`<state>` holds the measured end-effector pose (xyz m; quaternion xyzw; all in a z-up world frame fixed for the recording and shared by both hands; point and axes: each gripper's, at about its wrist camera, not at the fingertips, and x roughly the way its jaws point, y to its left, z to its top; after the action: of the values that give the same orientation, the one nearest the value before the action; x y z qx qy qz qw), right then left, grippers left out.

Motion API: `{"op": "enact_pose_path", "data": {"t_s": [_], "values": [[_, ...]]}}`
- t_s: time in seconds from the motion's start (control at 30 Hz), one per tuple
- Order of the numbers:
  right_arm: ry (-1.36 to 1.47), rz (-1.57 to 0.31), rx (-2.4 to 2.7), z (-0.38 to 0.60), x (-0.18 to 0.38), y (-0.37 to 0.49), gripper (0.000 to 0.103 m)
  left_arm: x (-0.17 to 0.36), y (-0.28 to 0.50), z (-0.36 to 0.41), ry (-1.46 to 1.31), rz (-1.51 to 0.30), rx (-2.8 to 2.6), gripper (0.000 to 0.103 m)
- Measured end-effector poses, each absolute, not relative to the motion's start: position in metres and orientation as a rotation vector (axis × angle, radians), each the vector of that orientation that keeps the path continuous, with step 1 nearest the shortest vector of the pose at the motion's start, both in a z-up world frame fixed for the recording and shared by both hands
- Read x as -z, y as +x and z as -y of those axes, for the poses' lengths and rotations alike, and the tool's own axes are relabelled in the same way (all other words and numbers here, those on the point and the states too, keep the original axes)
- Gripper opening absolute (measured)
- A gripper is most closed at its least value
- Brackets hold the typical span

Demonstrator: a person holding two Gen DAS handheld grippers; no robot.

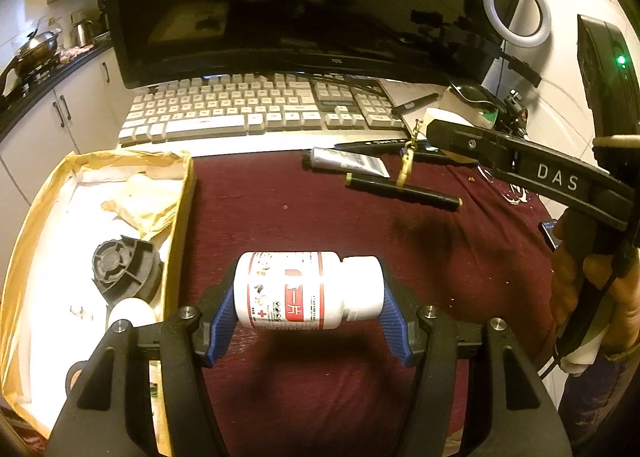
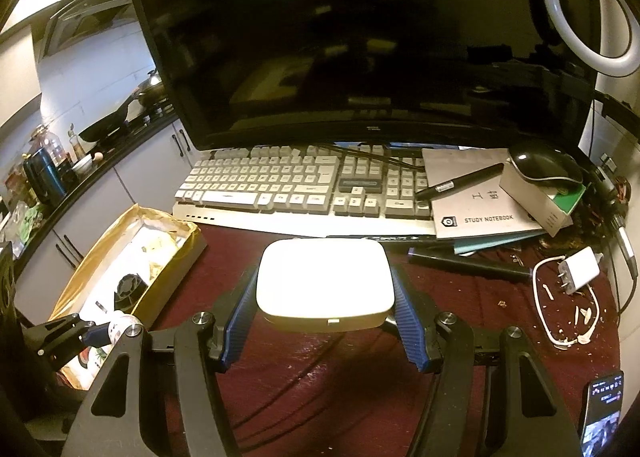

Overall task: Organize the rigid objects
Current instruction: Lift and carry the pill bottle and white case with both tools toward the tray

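1. Yellow-lined open cardboard box (image 1: 182,193), at nine o'clock of your left view. It holds crumpled paper and a black ribbed plastic spool (image 1: 124,271). Judged the drop-off. Its near wall is soft and low; if you clip it with a claw, it is likely to fold or shove the box.

2. Left gripper (image 1: 308,297). Clamped on a white plastic pill bottle with a red-banded label (image 1: 296,291), carried sideways above the maroon cloth (image 1: 280,197), cap toward three o'clock. The blue ribbed pads press only base and cap; the smooth round body may roll or slip out if you tilt. Red label panel carries Chinese characters, too small to read surely.

3. Right gripper (image 2: 325,293). Closed on a white rounded-square plastic case (image 2: 324,281), held flat above the cloth at six o'clock of your right view, glare hiding any print. Its glossy, curved sides give little bite; a quick swing may let it slide out.

4. Both loads seem headed for one box; bringing them in together risks a collision.

5. Writing: "DAS" on the right tool's black body; "STUDY NOTEBOOK" on the grey notebook (image 2: 476,201) at two o'clock.
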<state>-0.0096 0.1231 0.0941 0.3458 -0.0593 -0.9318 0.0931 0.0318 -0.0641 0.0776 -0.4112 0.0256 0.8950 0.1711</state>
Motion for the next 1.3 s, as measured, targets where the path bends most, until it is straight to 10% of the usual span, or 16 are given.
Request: {"op": "enact_pose_path", "data": {"t_s": [1.3], "values": [[1.009, 0.105, 2.709, -0.078, -0.095, -0.007, 0.058, -0.081, 0.04, 0.131, -1.174, 0.062, -2.653, 0.061]]}}
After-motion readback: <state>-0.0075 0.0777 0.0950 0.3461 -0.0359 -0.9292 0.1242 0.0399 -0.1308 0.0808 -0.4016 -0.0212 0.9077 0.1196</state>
